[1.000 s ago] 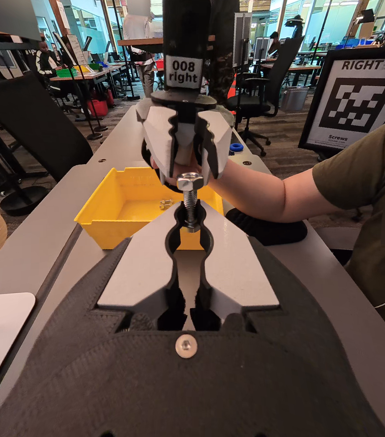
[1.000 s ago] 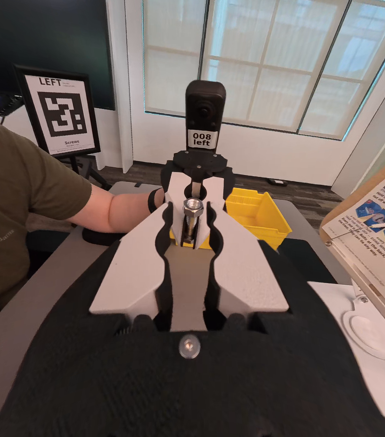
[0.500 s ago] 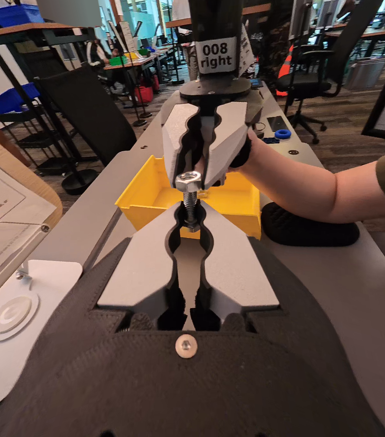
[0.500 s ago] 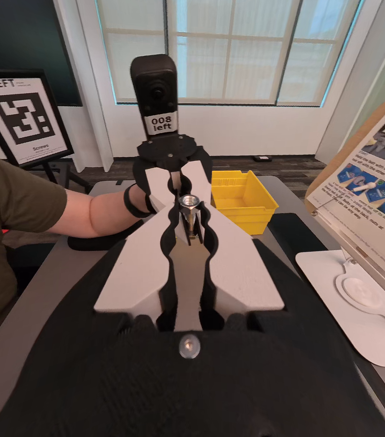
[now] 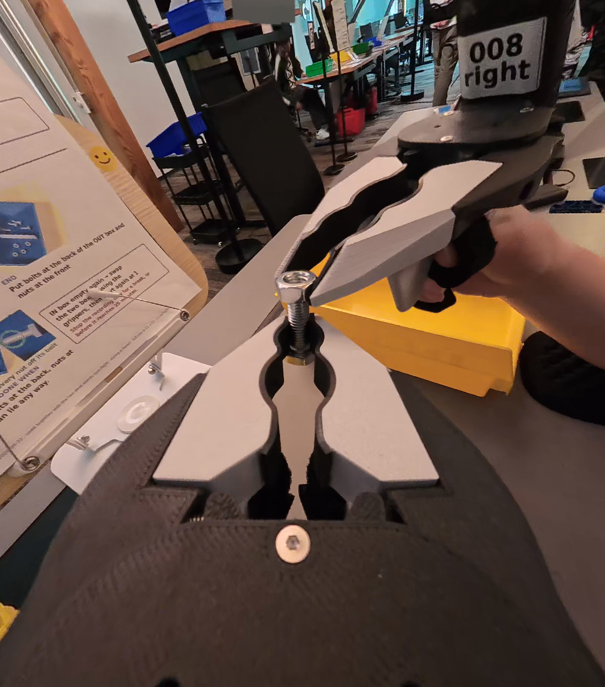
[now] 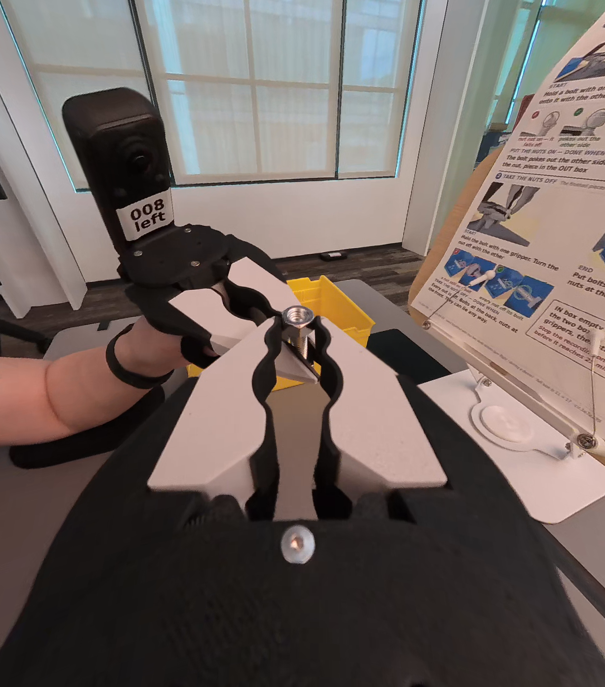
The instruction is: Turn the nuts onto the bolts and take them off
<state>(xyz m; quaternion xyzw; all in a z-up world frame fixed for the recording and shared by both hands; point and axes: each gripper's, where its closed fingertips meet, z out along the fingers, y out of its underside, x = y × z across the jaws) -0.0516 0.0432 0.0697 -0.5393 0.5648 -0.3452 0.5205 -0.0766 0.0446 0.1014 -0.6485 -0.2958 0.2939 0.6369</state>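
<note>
**Q:** Where is the hardware?

**A:** A steel nut (image 5: 295, 286) sits at the top end of an upright bolt (image 5: 298, 329), its threaded bore facing up. The bolt's lower end is clenched between the tips of the left hand-held gripper (image 5: 298, 345). The right hand-held gripper (image 6: 298, 327) grasps the nut by its flats, coming in at a slant from the left one's far right.

**Q:** How will the pieces handle?

**A:** Judging by the bright metal, both are small, rigid, light and slick. The nut is best held on opposing flats. The bolt is best held low on the shank or by the head, which leaves the threads above free. A loose pinch could let the nut skid.

**Q:** And around them?

**A:** Beyond the tips lies a yellow bin (image 5: 423, 342) on the grey bench (image 5: 516, 457). A black pad (image 5: 583, 386) lies under the person's forearm. To the left gripper's left leans an instruction board (image 5: 51, 267) on a white stand (image 5: 115, 420).
</note>
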